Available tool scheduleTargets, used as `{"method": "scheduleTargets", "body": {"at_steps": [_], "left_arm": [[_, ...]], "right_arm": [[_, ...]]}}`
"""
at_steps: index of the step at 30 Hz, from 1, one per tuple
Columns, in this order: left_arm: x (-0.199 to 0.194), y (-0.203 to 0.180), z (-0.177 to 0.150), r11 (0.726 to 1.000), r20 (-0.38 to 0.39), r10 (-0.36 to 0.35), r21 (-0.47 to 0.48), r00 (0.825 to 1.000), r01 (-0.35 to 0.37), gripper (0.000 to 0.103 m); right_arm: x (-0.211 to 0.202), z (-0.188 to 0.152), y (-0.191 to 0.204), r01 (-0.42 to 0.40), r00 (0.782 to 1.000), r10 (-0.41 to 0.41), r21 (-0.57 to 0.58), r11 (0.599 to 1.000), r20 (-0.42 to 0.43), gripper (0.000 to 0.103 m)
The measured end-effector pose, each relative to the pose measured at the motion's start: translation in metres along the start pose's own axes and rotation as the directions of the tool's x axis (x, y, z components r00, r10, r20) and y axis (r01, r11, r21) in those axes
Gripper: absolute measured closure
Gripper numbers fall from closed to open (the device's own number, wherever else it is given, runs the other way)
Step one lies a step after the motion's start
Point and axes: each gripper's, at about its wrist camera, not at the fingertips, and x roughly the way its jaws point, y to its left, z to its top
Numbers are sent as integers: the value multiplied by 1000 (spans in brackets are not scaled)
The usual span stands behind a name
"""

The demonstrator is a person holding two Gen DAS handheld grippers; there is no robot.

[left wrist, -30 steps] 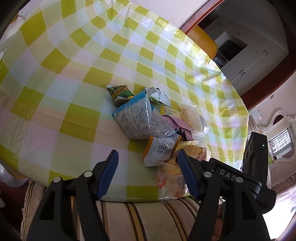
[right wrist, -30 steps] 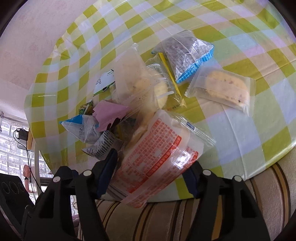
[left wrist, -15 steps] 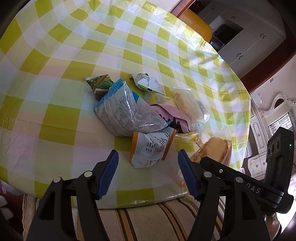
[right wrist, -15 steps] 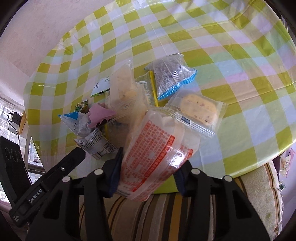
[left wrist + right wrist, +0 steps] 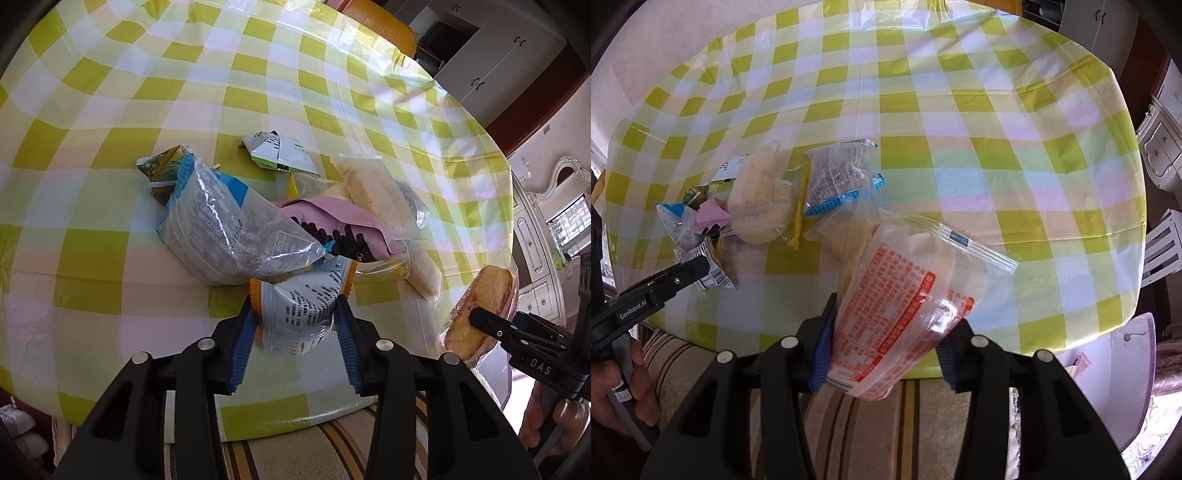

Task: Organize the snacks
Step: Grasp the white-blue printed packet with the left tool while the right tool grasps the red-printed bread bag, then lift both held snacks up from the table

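Snacks (image 5: pixel 295 229) lie heaped near the bench (image 5: pixel 110 110) edge. The left gripper (image 5: pixel 297 325), wide open a moment ago, is closing around an orange-edged packet (image 5: pixel 299 306); the right gripper (image 5: pixel 882 347) already grips a red-printed bread bag (image 5: pixel 897 310), lifted clear for sorting.

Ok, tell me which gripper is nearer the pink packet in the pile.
Left. The left gripper, closing on a white-and-orange packet, sits just in front of the pink packet. The right gripper holds a red-printed bag farther off.
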Motion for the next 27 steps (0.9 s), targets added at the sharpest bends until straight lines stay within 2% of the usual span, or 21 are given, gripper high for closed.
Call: {"method": "scheduleTargets", "body": {"at_steps": [4, 16, 27], "left_arm": [[-4, -3, -2, 1000, 13, 4, 17, 1000, -4, 69], [-11, -14, -6, 998, 25, -25, 49, 999, 24, 70], [-21, -36, -13, 995, 44, -58, 88, 997, 54, 70]], "right_arm": [[11, 0, 5, 0, 1000, 0, 10, 1000, 1, 55], [38, 4, 8, -5, 1000, 6, 75, 997, -4, 51], [28, -1, 0, -39, 999, 36, 94, 995, 30, 56]]}}
